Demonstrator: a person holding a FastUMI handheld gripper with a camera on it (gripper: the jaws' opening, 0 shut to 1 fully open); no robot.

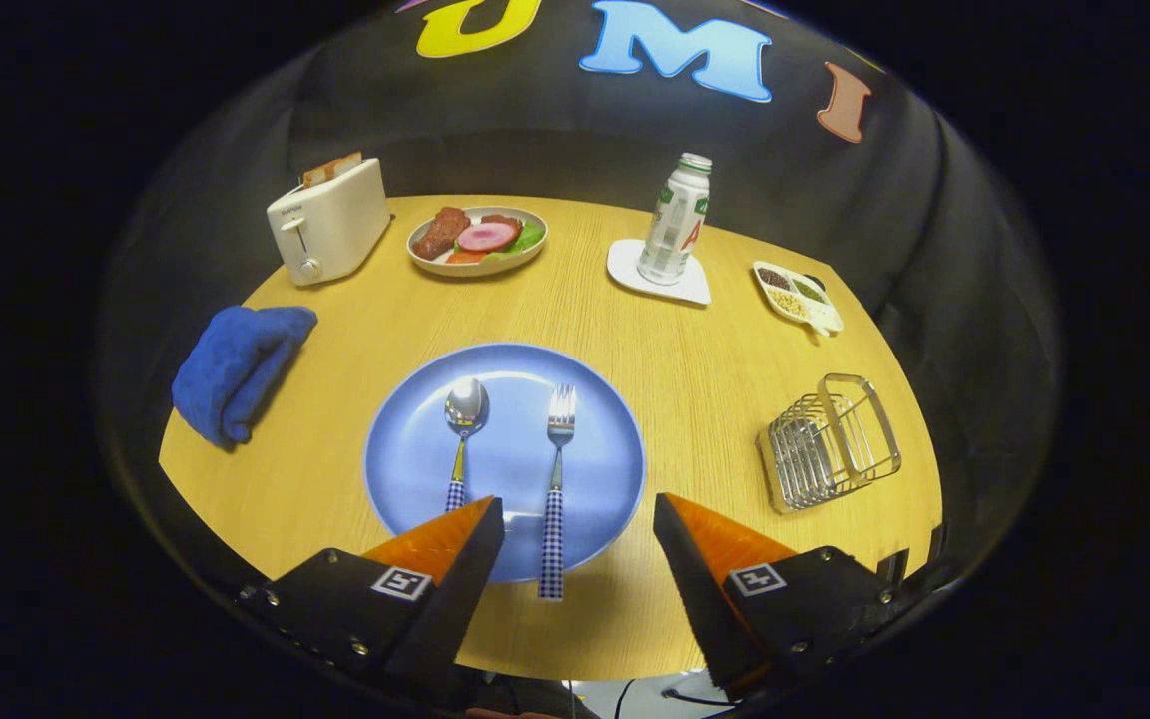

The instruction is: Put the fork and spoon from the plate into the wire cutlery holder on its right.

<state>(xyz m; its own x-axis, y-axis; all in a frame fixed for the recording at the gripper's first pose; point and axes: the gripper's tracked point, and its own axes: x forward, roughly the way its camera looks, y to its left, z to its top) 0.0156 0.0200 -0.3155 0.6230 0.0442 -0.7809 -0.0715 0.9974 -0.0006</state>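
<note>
Gripper (pixel 577 544) was held open at lower centre of frame, nothing clamped. Fork (pixel 557 479) and spoon (pixel 462 429) were laid side by side on blue plate (pixel 415 469), fork handle between fingers. Wire cutlery holder (pixel 828 441) was placed at right of frame.

You see shiny metal spoon (pixel 465 407) and fork (pixel 561 411), checked handles. Plate (pixel 415 469) smooth, glossy blue. Bench (pixel 695 369) pale wood grain. Wire cutlery holder (pixel 828 441) bright metal. Towel (pixel 236 369) fuzzy blue cloth. Your open fingers (pixel 435 539) orange, smooth.
</note>
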